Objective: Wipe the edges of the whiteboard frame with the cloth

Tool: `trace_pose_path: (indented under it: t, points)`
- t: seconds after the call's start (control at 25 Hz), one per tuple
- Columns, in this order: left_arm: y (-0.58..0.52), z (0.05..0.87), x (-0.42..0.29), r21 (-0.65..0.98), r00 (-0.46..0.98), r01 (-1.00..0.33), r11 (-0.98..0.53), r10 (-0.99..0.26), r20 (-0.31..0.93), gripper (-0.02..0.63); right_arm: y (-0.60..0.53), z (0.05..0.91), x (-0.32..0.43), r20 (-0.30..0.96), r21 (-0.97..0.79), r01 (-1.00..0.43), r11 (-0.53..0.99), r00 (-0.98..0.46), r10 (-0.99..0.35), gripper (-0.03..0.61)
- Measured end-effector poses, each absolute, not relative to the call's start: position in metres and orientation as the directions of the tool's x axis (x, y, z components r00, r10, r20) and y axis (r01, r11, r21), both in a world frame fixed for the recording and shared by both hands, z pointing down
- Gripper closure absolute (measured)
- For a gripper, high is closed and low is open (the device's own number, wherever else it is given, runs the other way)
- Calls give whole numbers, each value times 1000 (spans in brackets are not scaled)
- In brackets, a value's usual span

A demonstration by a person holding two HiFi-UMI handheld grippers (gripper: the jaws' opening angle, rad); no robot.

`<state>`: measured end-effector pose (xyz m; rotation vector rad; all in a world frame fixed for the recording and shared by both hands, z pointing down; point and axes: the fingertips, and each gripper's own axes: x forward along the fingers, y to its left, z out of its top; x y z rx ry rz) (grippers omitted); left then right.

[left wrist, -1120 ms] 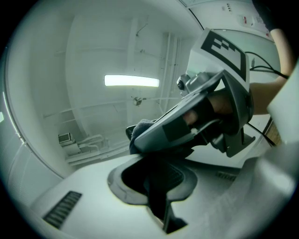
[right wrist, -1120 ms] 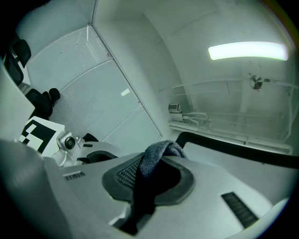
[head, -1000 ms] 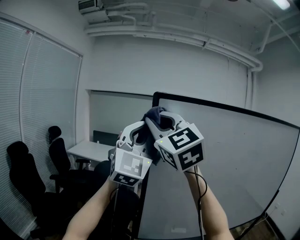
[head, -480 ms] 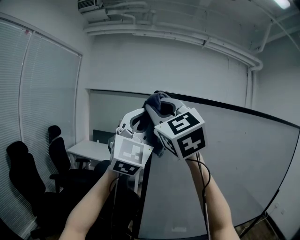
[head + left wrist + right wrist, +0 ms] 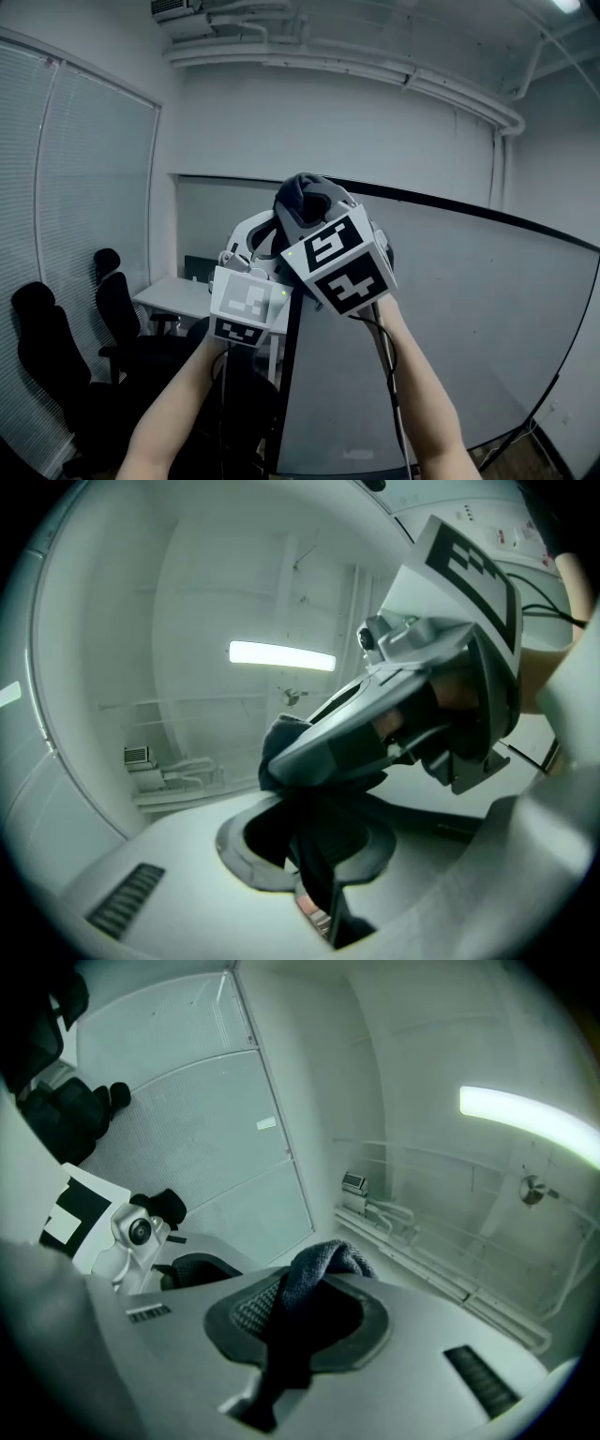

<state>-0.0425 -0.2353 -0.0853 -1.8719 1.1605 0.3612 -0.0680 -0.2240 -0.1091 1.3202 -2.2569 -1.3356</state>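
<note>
**Two grippers up at the whiteboard's top left corner**

Nearest me, both marker cubes carry only black-and-white square codes, and I can read no brand or words anywhere. The left gripper [image 5: 255, 234] sits just beside the right gripper [image 5: 314, 214]. Its jaws are drawn together, with what looks like a dark tail of the cloth [image 5: 302, 192] caught between them. The right one is clenched on the cloth, which bunches over its tips at the top left corner of the whiteboard frame [image 5: 450, 210]. I judge the wipe is only starting here. To do it well, I'd keep the bunch wrapped over the black edge, hold even pressure, and slide along one edge without a bare jaw touching the board. Beyond, office chairs [image 5: 42, 337] and a desk [image 5: 178, 298] stand by the blinds [image 5: 89, 206].
</note>
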Motion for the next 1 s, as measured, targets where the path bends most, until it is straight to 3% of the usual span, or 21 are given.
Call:
trace_pose_path:
  t: [1.0]
  points:
    - [-246, 24, -51, -597, 515, -790, -142, -682, -519, 578, -235, -4, -75, -163, 749, -593, 295, -596, -786, 522]
